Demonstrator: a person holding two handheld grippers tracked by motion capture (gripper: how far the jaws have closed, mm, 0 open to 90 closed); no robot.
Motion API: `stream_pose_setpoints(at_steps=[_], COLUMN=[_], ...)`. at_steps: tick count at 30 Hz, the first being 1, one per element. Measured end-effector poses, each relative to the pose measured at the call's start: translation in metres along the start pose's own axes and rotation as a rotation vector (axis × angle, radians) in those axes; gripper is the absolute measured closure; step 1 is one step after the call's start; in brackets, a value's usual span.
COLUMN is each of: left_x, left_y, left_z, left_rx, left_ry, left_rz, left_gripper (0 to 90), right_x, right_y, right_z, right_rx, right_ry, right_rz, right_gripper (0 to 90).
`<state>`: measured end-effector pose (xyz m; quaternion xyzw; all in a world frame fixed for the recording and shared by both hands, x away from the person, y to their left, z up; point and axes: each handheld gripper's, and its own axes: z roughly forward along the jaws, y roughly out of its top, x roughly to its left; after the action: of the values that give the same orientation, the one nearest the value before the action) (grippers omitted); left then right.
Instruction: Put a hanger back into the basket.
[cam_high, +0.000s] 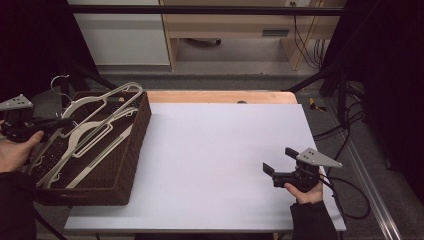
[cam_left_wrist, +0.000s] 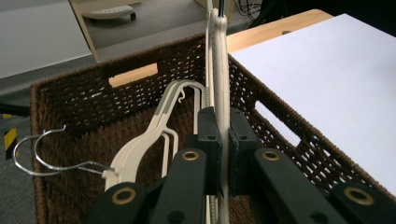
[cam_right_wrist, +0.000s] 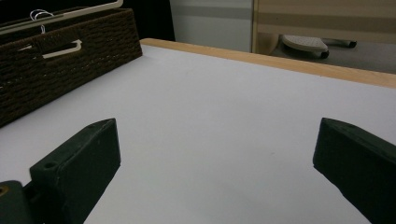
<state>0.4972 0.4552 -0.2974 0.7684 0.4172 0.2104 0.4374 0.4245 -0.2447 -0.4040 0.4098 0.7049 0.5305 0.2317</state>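
Hanger: cream hanger (cam_left_wrist: 220, 70) stands on edge, long axis running away from the left gripper (cam_left_wrist: 223, 149) toward the basket's far rim.
Position: pinched between the closed jaws, above the wicker basket (cam_high: 131, 150).
Right gripper (cam_high: 280, 167): jaws wide, over the white table (cam_high: 210, 165).
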Motion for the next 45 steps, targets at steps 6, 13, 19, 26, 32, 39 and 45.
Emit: stream_pose_setpoints(at_steps=[6,13,19,26,32,39,45], left_x=[-0.002,-0.002,0.000,-0.003,-0.002,0.004,0.008], left_y=[-0.004,-0.020,-0.038,-0.051,-0.058,-0.062,-0.067], left_z=[0.008,0.024,0.037,0.046,0.053,0.056,0.062], left_rx=[0.029,0.074,0.095,0.113,0.141,0.202,0.295], left_ry=[-0.002,-0.002,-0.008,-0.004,0.020,0.096,0.198], left_rz=[-0.008,-0.031,-0.076,-0.100,-0.150,-0.187,-0.206], left_gripper=[85.9,85.8,85.6,84.7,83.7,82.3,69.0], right_x=[0.000,-0.001,0.000,0.000,0.000,0.000,0.000], right_y=[0.000,0.000,0.000,0.001,0.001,0.001,0.000], right_z=[0.000,-0.001,-0.001,-0.002,-0.002,-0.001,0.000], right_rx=[0.002,-0.005,0.001,-0.002,-0.003,0.001,0.001], right_ry=[0.004,0.007,0.006,0.003,0.003,0.002,0.001], right_rz=[0.000,-0.001,0.002,0.004,0.001,0.000,-0.003], right_gripper=[1.1,1.1,1.1,1.1,1.1,1.1,1.1])
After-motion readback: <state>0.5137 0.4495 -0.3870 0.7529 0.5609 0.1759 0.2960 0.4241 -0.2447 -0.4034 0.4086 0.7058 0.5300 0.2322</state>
